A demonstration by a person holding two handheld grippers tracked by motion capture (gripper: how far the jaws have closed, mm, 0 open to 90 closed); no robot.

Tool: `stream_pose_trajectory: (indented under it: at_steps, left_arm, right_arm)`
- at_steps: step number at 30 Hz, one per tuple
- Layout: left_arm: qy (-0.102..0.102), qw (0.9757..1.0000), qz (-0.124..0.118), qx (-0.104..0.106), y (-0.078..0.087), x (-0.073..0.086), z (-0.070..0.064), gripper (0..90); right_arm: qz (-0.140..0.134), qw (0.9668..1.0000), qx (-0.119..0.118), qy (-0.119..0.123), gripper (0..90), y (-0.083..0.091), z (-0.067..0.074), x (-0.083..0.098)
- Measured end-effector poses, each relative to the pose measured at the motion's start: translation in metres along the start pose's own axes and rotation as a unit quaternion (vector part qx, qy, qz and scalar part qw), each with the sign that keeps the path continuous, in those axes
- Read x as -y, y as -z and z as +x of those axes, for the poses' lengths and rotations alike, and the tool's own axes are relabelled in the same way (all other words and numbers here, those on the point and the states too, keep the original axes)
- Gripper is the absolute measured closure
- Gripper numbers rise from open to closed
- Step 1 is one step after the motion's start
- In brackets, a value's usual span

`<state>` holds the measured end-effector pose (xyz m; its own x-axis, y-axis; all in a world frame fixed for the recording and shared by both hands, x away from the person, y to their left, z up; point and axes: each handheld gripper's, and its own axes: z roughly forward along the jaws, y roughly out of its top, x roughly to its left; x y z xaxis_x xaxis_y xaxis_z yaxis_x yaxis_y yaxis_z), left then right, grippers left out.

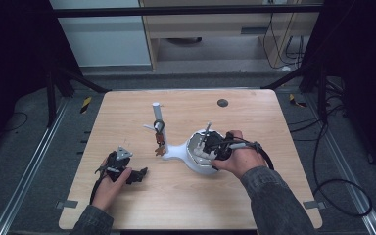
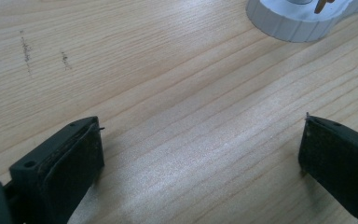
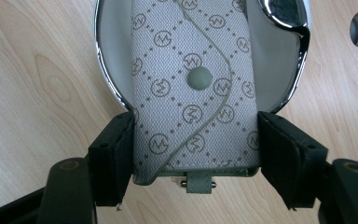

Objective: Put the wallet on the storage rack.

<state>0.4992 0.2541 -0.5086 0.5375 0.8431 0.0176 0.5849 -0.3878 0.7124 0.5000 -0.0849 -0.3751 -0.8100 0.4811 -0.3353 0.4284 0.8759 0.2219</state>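
From above, the right tool (image 1: 206, 147) hangs over the white dish of a key stand (image 1: 198, 164) near the middle of the pale wooden table (image 1: 254, 196); the left tool (image 1: 136, 175) rests low, apparently idle. The left gripper view has its jaws spread wide over bare wood. In the right gripper view, the jaws clamp a grey monogrammed fabric key pouch (image 3: 193, 88) by its long sides, its length running away from the camera into the chrome-rimmed dish (image 3: 103, 70), seemingly to lay it there.

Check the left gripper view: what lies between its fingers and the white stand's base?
Only bare wooden table lies between the open left gripper and the stand base; nothing sits there.
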Motion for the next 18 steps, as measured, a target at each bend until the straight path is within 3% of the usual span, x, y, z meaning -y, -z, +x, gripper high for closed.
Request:
stream_pose_trajectory:
  at_steps: [18]
  left_arm:
    - [0.000,1.0000,0.000,0.000,0.0001,0.0001,-0.0001,0.0]
  right_arm:
    - [0.002,1.0000,-0.003,0.005,31.4,-0.0075,-0.0019,-0.0097]
